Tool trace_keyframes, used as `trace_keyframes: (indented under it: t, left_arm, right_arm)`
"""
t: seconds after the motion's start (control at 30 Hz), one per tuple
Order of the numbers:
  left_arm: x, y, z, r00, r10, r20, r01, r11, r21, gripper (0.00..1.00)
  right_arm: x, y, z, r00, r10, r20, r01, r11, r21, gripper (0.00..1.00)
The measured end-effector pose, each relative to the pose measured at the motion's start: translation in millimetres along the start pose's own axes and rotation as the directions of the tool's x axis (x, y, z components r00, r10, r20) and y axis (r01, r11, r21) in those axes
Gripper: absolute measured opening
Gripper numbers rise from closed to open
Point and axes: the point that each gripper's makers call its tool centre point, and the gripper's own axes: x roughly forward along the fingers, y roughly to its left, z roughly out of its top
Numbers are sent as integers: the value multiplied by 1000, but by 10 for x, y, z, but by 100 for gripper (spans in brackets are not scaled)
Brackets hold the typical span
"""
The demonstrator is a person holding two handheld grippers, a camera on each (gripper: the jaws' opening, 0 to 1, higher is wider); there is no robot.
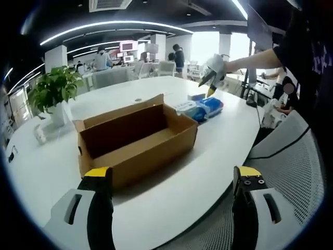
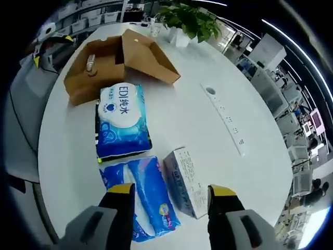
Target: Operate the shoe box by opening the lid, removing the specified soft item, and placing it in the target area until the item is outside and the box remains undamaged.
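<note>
An open cardboard box (image 1: 136,139) sits on the white office table (image 1: 208,156), a potted plant (image 1: 52,94) beyond it. Both grippers, left (image 1: 171,179) and right (image 2: 169,195), gape wide, holding nothing.

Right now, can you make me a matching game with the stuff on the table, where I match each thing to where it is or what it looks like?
Things:
1. cardboard box
2. potted plant
3. wipes pack
4. small carton

Descriptions:
A. green leaves, in a white pot
B. brown, lid open
C. white with small print, lying between the right gripper's jaws
D. blue and white, lying next to the box

Pairs: 1-B, 2-A, 3-D, 4-C
</note>
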Motion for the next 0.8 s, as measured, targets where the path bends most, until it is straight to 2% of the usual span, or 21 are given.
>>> trace_keyframes:
  t: [0.13, 0.43, 0.53, 0.63, 0.8]
  left_arm:
    - [-20, 18, 34, 1000, 4, 20, -4, 1000, -7, 96]
    - [-62, 82, 108, 998, 17, 67, -13, 998, -54, 95]
    - [-52, 81, 99, 998, 16, 63, -12, 998, -55, 95]
    - [-50, 76, 116, 997, 13, 70, -9, 998, -55, 95]
    - [-48, 79, 114, 997, 11, 72, -7, 998, -58, 95]
  right_arm:
    - [-73, 93, 14, 1000, -16, 4, 16, 1000, 15, 62]
    - [-243, 245, 52, 996, -63, 56, 55, 990, 129, 70]
    - [-293, 274, 51, 994, -85, 68, 72, 982, 175, 71]
    - [-348, 290, 68, 990, -113, 88, 92, 971, 219, 78]
    - [-427, 344, 85, 984, -144, 101, 113, 958, 262, 82]
